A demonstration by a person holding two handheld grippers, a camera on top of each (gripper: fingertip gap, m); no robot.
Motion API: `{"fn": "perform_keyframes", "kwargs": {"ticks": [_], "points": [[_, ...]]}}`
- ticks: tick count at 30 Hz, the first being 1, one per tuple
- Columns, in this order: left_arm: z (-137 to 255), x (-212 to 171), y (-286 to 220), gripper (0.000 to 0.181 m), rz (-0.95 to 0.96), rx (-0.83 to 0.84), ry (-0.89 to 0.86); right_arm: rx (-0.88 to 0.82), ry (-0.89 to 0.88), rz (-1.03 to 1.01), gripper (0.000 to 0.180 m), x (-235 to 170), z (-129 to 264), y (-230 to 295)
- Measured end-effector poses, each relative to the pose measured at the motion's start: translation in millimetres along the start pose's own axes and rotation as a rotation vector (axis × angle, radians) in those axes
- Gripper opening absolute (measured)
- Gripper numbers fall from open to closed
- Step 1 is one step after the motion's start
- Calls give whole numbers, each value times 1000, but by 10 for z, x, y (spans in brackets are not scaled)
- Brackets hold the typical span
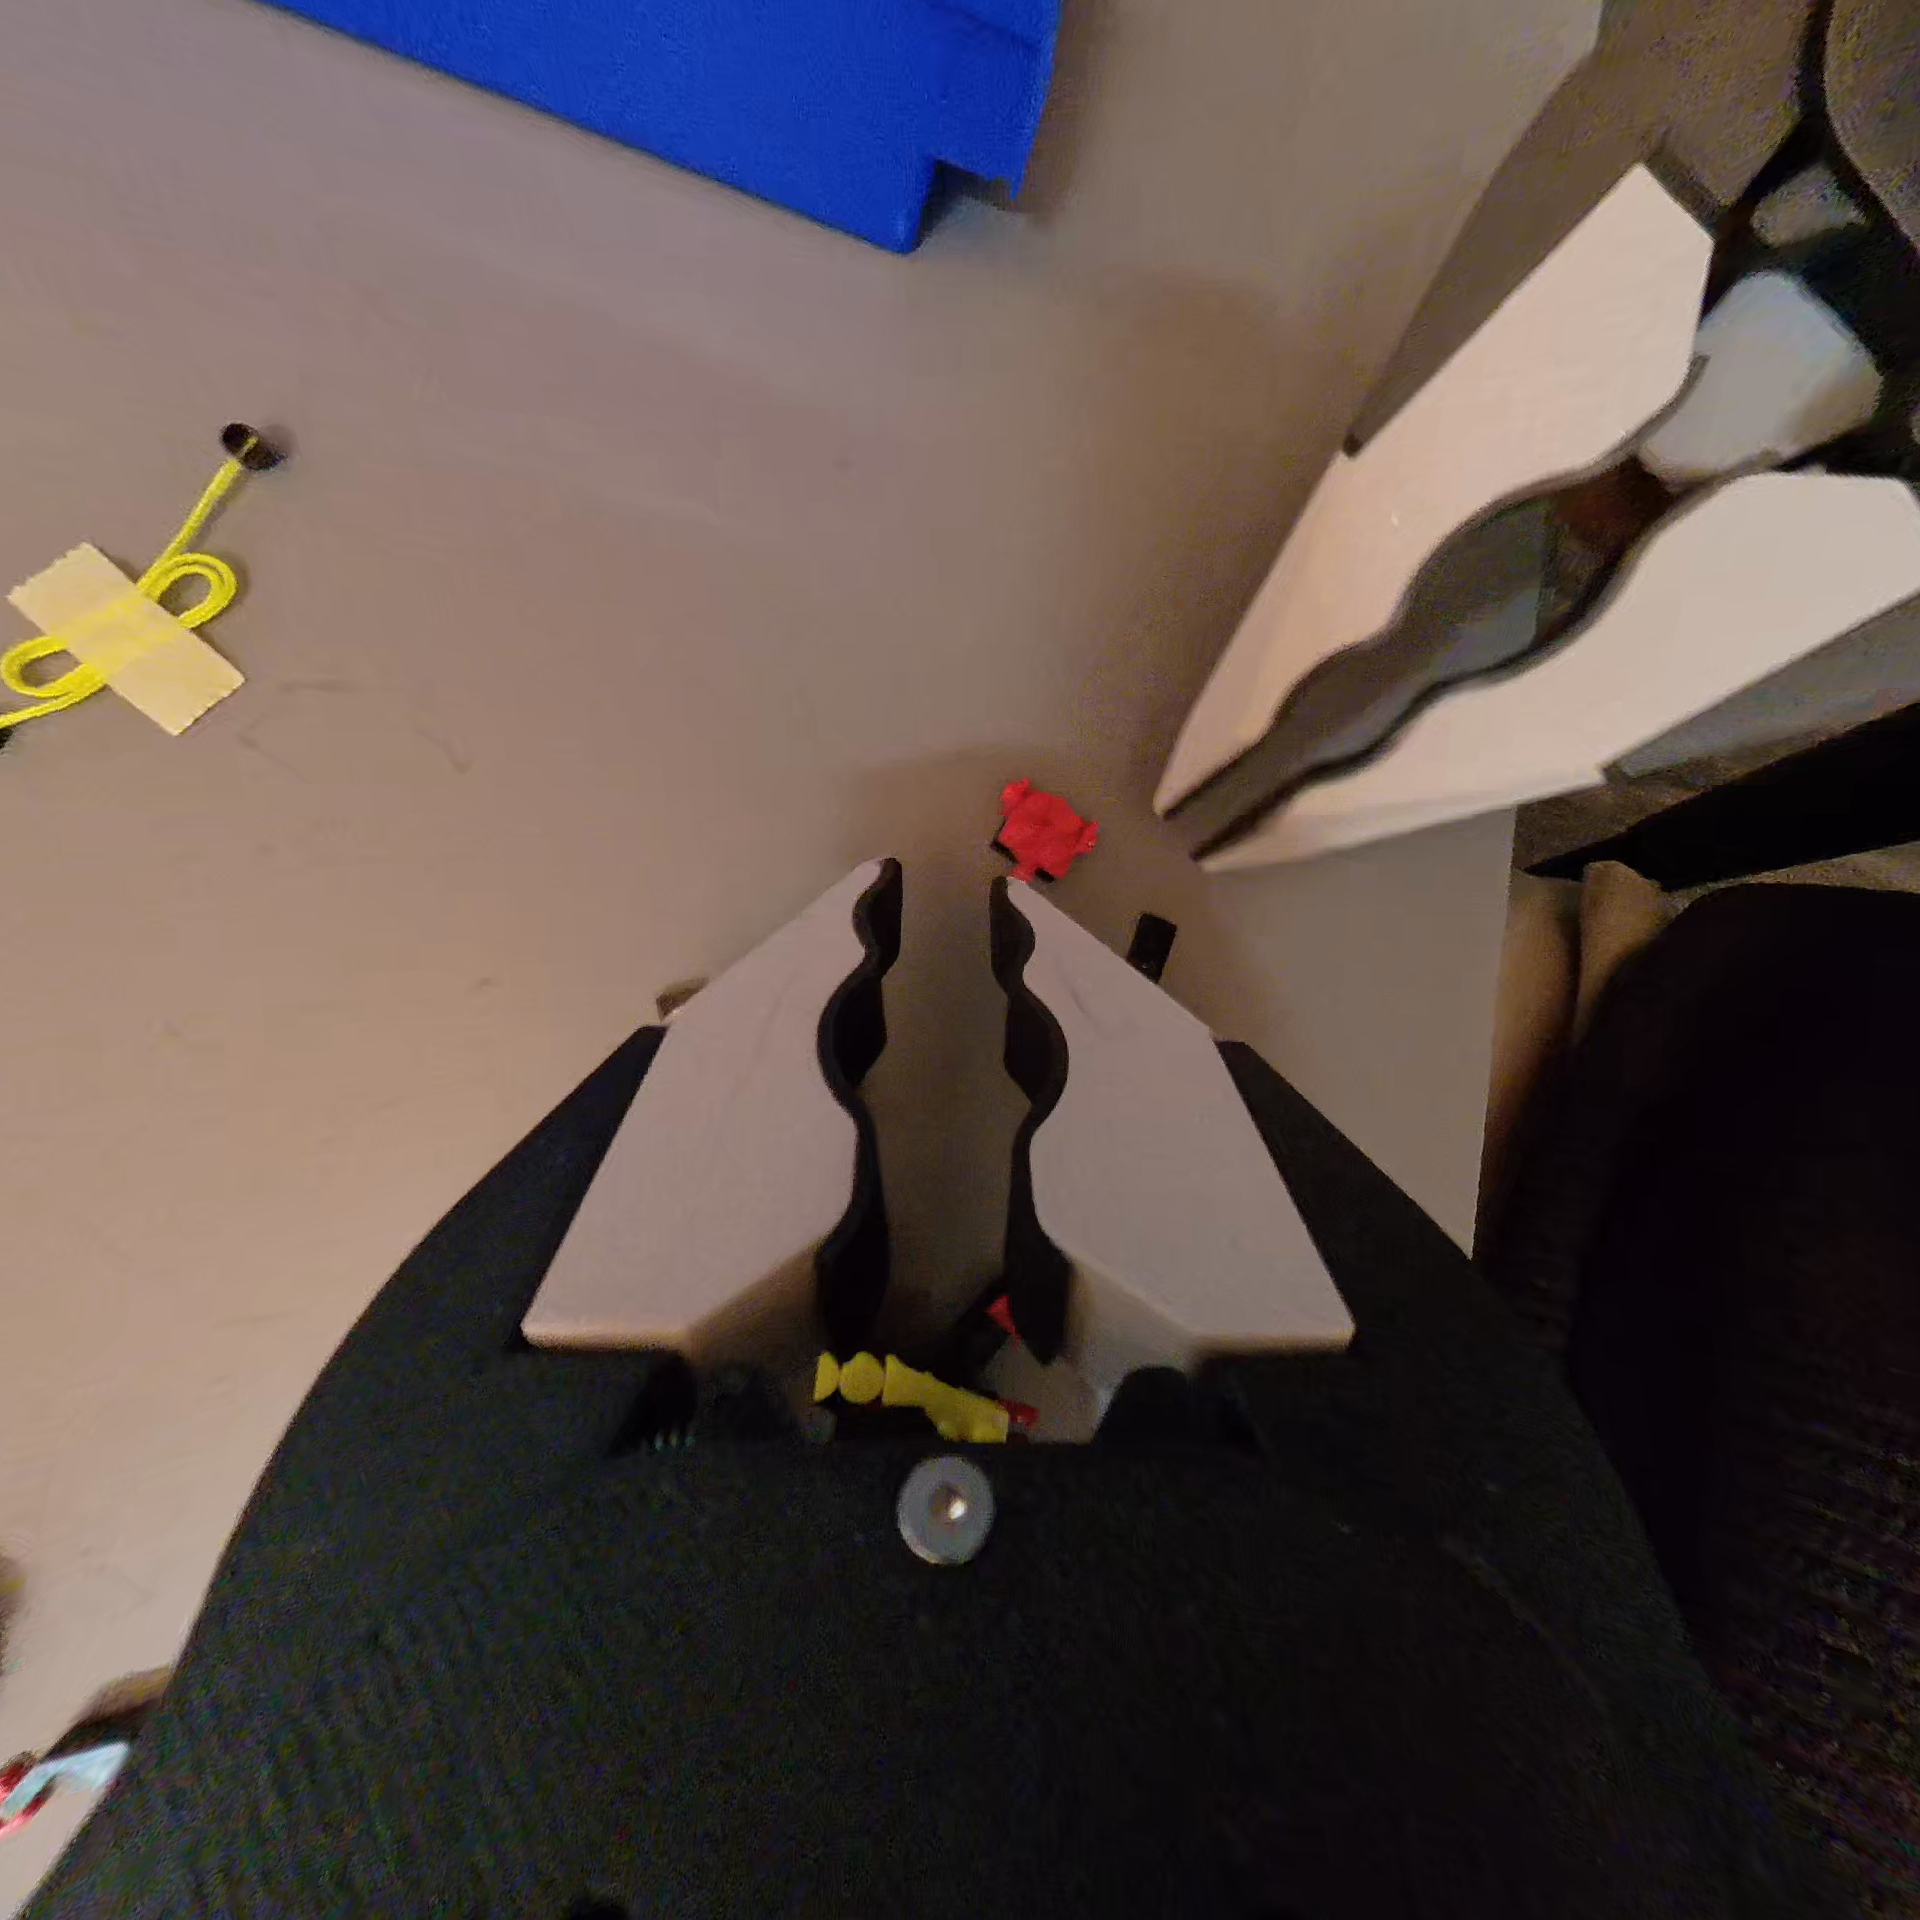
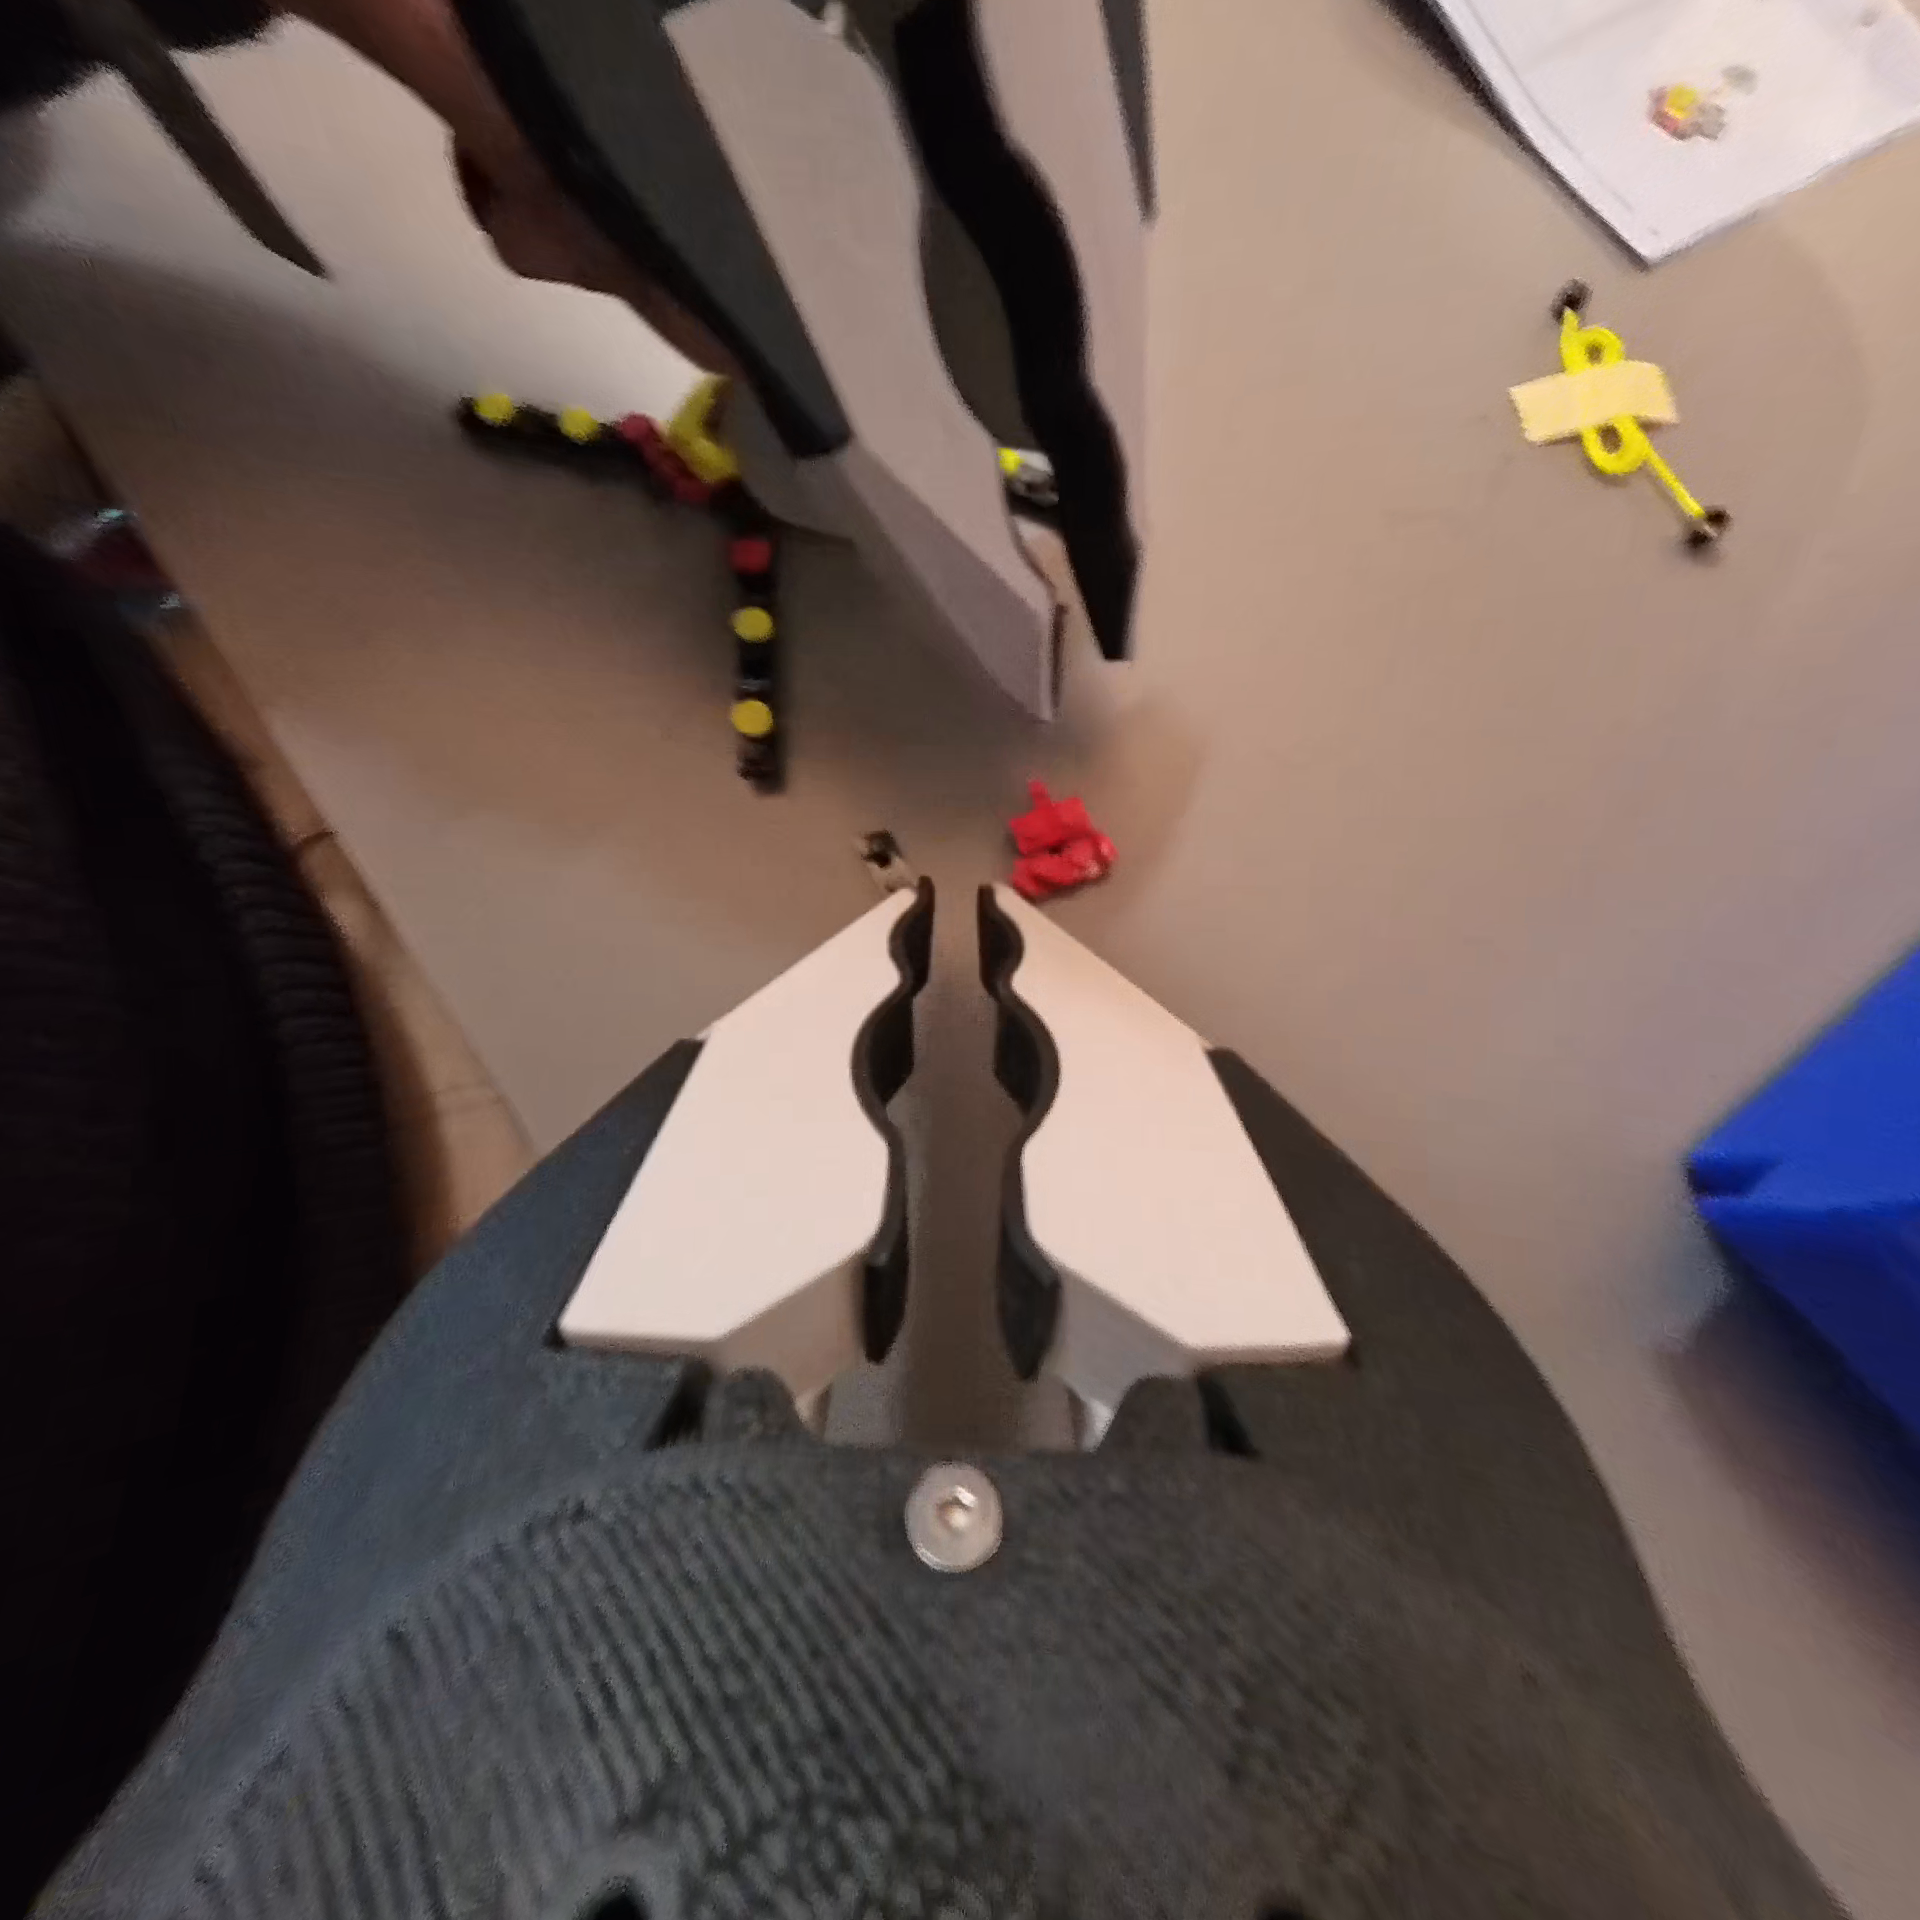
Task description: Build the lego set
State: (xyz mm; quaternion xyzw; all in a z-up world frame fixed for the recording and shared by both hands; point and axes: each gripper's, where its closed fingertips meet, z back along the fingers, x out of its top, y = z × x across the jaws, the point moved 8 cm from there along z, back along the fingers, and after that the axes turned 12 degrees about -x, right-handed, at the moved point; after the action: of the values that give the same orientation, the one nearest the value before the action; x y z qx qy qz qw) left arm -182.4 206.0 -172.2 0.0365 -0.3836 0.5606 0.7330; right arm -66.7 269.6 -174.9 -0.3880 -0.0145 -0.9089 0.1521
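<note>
A small red lego piece [image 1: 1044, 831] lies on the beige table [image 1: 520, 468], just past my left gripper's right fingertip. My left gripper [image 1: 945, 873] is open, with bare table showing between its fingers. My right gripper [image 2: 954, 888] stands with a narrow gap and nothing between its pads. The red piece [image 2: 1060, 844] lies just right of its tips. A long black lego assembly with yellow and red studs [image 2: 753, 623] lies farther left. The right gripper [image 1: 1179, 831] also shows in the left wrist view. The left gripper [image 2: 1081, 675] hangs above the red piece in the right wrist view.
A tiny black piece [image 1: 1151, 943] lies by the red one and also shows in the right wrist view [image 2: 881, 852]. A blue box [image 1: 779, 94] and a taped yellow string [image 1: 125, 634] lie farther off. A paper sheet [image 2: 1683, 104] is at the far right. The table edge [image 1: 1496, 1039] is close. My right fingertips sit around 5 centimetres from my left ones.
</note>
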Motion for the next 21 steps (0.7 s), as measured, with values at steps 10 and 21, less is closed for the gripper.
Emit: {"fn": "perform_keyframes", "kwargs": {"ticks": [10,21], "points": [[82,-54,-47,15,-10,5,-36,31,33,187,16,75,-197,276],[116,-78,-68,15,-18,9,-36,73,65,257,2,-45,-25,331]]}}
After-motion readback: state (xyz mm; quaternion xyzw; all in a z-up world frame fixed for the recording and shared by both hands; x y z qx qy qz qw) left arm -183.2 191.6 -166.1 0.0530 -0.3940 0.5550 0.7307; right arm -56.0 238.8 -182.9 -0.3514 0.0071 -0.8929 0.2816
